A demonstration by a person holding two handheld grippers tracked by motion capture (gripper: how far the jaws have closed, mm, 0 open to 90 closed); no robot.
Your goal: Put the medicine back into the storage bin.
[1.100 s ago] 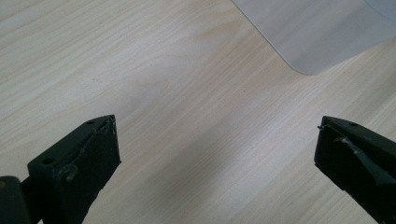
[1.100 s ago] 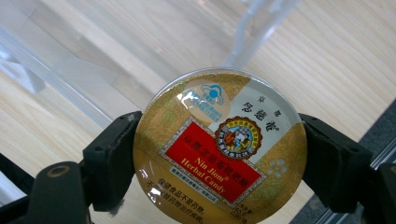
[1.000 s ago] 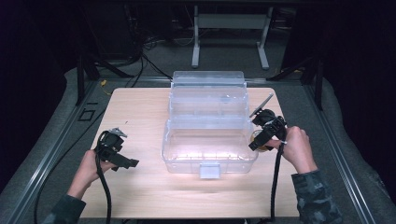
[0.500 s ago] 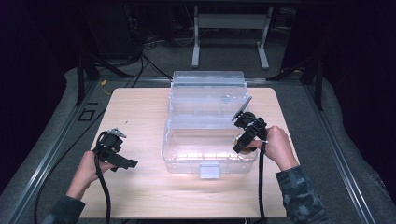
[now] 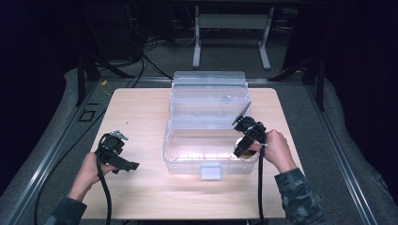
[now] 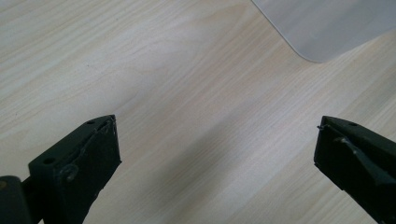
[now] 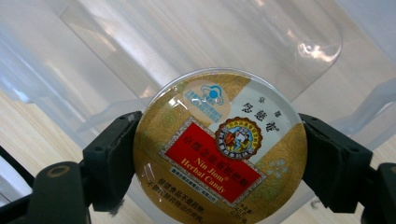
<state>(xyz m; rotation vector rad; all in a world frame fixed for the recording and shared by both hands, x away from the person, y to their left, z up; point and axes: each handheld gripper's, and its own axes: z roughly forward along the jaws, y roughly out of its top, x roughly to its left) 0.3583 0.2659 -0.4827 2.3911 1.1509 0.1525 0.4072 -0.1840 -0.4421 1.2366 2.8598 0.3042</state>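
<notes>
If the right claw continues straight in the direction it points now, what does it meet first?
Probably the inside of the clear plastic box: the right claw, clamped on the round candy tin, points into it. Depth is unclear.

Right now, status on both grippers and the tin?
Right gripper shut on round gold herbal candy tin, over open clear plastic box. Left gripper open, empty, over wooden table. Nothing in the way.

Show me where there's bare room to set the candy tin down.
Bare: the bin's floor under the tin, which the right gripper holds, and the table left of the bin and along its front edge. Crowded: only around the left gripper.
</notes>
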